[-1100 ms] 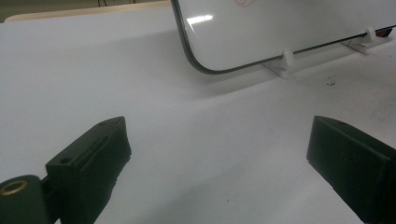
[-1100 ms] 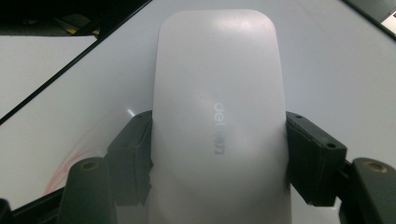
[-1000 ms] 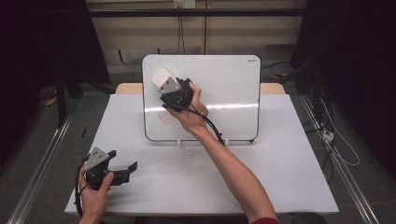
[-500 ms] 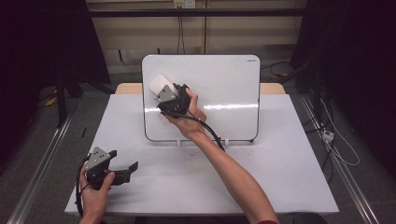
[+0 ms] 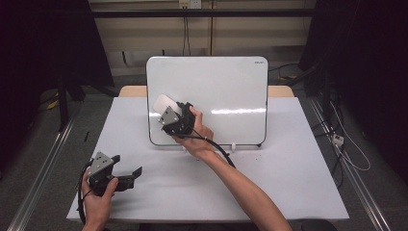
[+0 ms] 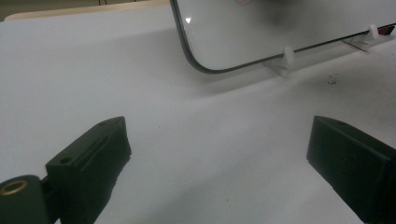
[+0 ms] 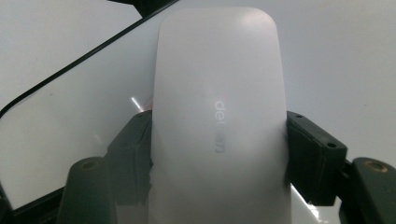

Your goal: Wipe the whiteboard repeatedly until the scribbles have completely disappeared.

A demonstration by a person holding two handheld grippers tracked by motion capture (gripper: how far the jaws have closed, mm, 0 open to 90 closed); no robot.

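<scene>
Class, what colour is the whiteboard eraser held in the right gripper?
White, with faint grey lettering on the eraser; the right gripper view shows it best.

The whiteboard stands upright at the table's far middle; the eraser lies against its lower-left face, with the left gripper near the front-left corner.

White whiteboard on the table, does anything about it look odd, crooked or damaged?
Nothing stands out. The white rectangular whiteboard stands upright and level on its small clear feet, surface clean. The right gripper holds a white plastic eraser against its lower left area.
</scene>
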